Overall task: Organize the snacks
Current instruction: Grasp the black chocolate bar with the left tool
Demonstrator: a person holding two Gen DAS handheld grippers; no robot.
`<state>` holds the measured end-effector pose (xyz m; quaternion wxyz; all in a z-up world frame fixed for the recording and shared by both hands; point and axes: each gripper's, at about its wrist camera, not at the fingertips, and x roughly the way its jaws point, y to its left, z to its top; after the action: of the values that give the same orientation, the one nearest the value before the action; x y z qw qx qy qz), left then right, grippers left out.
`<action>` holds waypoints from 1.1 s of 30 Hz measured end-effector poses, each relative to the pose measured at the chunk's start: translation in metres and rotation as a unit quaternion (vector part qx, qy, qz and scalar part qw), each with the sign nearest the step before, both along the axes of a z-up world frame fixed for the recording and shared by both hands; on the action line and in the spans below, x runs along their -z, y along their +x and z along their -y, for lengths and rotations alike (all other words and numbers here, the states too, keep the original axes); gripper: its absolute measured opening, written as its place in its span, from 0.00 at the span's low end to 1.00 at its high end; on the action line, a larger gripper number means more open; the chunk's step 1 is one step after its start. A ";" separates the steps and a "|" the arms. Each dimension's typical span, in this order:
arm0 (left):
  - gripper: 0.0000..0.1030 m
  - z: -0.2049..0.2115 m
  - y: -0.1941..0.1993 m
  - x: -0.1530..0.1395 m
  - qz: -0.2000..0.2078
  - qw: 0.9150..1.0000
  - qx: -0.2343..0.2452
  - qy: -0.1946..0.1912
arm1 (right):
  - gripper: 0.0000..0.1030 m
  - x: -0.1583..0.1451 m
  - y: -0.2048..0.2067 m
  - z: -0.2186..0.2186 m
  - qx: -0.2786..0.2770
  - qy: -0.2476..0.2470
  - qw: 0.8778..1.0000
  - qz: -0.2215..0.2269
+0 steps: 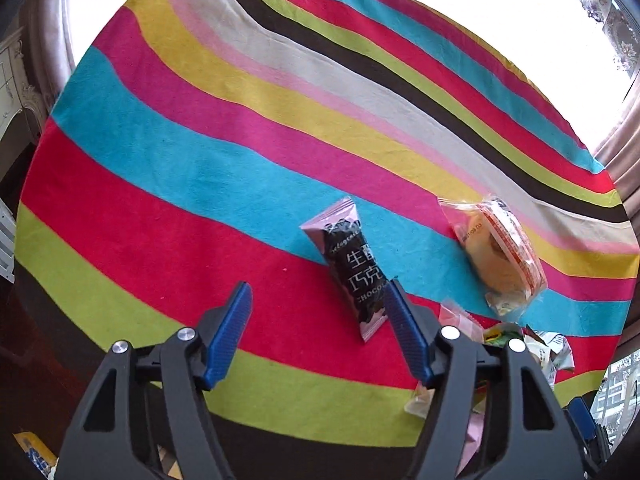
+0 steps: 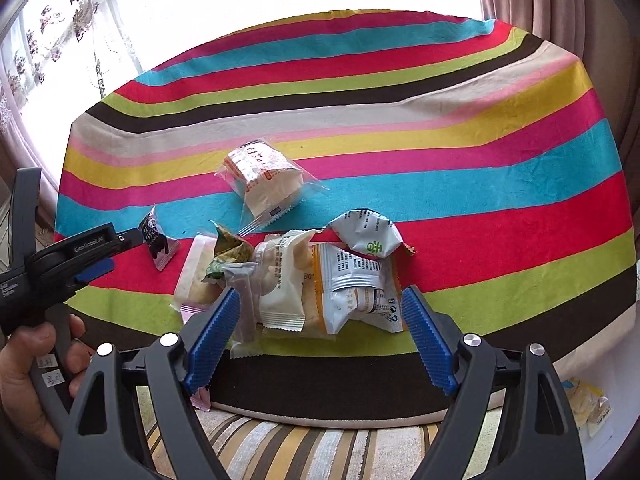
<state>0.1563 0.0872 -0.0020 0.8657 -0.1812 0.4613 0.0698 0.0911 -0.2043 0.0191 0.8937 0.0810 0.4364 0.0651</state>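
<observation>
Both grippers' fingers stand apart: the left gripper [image 1: 318, 300] beside the chocolate bar [image 1: 352, 272], the right gripper [image 2: 320, 308] before the snack pile [image 2: 304, 276] on the striped bench [image 2: 480, 160].

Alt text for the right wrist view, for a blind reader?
The open right gripper hovers over a heap of snack packets on a striped tablecloth. A clear-wrapped cake lies beyond; the left gripper hovers near a black chocolate packet.

Two grippers [image 2: 320, 320], roughly eight snack packets [image 2: 352, 280] (pile overlaps).
</observation>
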 end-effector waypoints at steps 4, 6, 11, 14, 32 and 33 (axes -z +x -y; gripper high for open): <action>0.64 0.010 0.017 0.010 -0.015 1.000 0.011 0.008 | 0.78 0.008 0.005 0.004 0.009 0.008 1.000 -0.016; 0.62 0.016 0.022 0.012 -0.015 1.000 0.016 0.016 | 0.78 0.010 0.006 0.008 0.015 0.014 1.000 -0.018; 0.39 0.027 0.033 0.013 -0.016 0.998 0.034 0.051 | 0.78 0.015 0.011 0.014 0.027 0.025 0.999 -0.027; 0.35 0.030 0.031 0.014 -0.014 0.997 0.040 0.061 | 0.78 0.017 0.015 0.022 0.039 0.040 0.998 -0.029; 0.23 0.026 0.010 0.010 0.001 0.998 0.040 0.044 | 0.77 0.015 0.032 0.039 0.065 0.065 0.996 -0.021; 0.22 0.025 0.009 0.010 0.002 0.998 0.041 0.044 | 0.77 0.015 0.035 0.038 0.065 0.057 0.996 -0.022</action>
<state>0.1656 0.0619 -0.0116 0.8759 -0.1240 0.4632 0.0545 0.1266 -0.2421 0.0038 0.8800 0.1616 0.4457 0.0301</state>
